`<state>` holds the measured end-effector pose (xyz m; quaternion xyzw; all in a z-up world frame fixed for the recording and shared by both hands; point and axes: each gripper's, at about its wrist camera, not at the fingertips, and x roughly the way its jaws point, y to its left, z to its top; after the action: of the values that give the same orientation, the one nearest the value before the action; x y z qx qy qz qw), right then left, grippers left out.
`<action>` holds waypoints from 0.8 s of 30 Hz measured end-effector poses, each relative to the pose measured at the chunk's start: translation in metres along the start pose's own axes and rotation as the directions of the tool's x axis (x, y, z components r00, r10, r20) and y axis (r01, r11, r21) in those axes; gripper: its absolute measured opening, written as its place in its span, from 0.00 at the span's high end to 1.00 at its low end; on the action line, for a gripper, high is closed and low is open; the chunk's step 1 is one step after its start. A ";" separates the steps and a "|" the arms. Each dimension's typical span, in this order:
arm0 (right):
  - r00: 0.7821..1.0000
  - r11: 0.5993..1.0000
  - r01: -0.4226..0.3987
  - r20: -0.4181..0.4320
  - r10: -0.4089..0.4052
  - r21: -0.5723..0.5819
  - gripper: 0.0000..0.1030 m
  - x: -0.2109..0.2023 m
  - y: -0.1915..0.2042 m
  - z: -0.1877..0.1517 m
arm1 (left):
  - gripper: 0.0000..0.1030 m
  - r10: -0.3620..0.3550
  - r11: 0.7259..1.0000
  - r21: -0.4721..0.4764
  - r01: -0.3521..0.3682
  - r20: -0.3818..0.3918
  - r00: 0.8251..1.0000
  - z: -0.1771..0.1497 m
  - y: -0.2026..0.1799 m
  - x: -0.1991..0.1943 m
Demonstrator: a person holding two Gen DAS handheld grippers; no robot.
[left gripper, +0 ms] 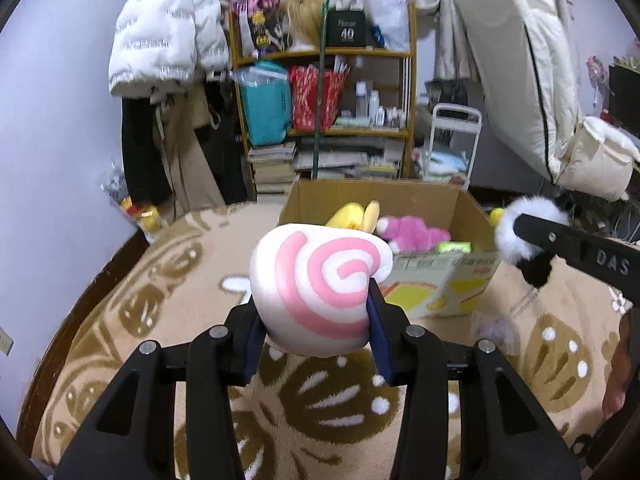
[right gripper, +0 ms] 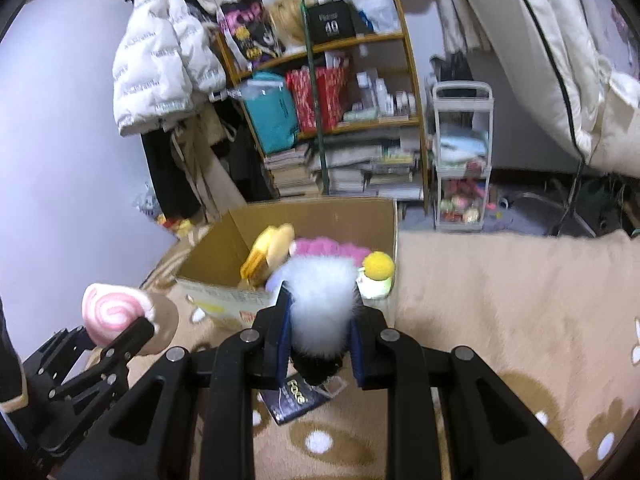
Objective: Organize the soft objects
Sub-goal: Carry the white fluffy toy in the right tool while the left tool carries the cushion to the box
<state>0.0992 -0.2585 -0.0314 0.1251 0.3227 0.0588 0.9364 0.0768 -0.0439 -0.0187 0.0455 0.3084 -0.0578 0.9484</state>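
Observation:
My left gripper [left gripper: 316, 304] is shut on a white plush with a pink spiral [left gripper: 320, 284] and holds it above the carpet, short of the cardboard box [left gripper: 468, 208]. It also shows in the right wrist view [right gripper: 114, 314]. My right gripper [right gripper: 320, 304] is shut on a fluffy white and black plush [right gripper: 320, 312], seen at right in the left wrist view [left gripper: 524, 236], near the box's front [right gripper: 216, 292]. The box holds a yellow plush [left gripper: 352, 216], a pink plush [left gripper: 412, 232] and a small yellow-headed toy [right gripper: 378, 270].
A beige patterned carpet [left gripper: 160, 280] covers the floor. Behind the box stand a cluttered wooden shelf [left gripper: 328, 92], hanging coats [left gripper: 168, 40] and a white trolley [right gripper: 462, 156]. A folded mattress [left gripper: 520, 72] leans at the right. A dark tag [right gripper: 294, 400] hangs under the fluffy plush.

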 end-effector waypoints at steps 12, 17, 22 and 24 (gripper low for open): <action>0.991 0.998 0.017 0.131 -0.009 -0.058 0.76 -0.025 0.010 0.033 | 0.58 0.010 1.000 -0.015 -0.009 0.089 0.996 0.024 0.008 -0.018; 0.991 0.997 0.004 0.132 0.006 -0.078 0.76 -0.020 0.013 0.043 | 0.58 0.039 0.999 0.022 -0.042 0.123 0.992 0.041 0.010 -0.017; 0.990 0.993 0.002 0.139 0.014 -0.119 0.76 -0.014 0.020 0.057 | 0.58 0.015 1.000 0.000 -0.015 0.129 0.992 0.064 0.015 -0.006; 0.990 0.991 0.002 0.143 0.018 -0.136 0.76 -0.012 0.022 0.062 | 0.58 -0.002 1.000 0.001 0.002 0.137 0.991 0.072 0.016 -0.002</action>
<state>0.1279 -0.2521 0.0291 0.0661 0.2491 0.0754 0.9633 0.1190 -0.0371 0.0416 0.0414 0.2428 -0.0620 0.9672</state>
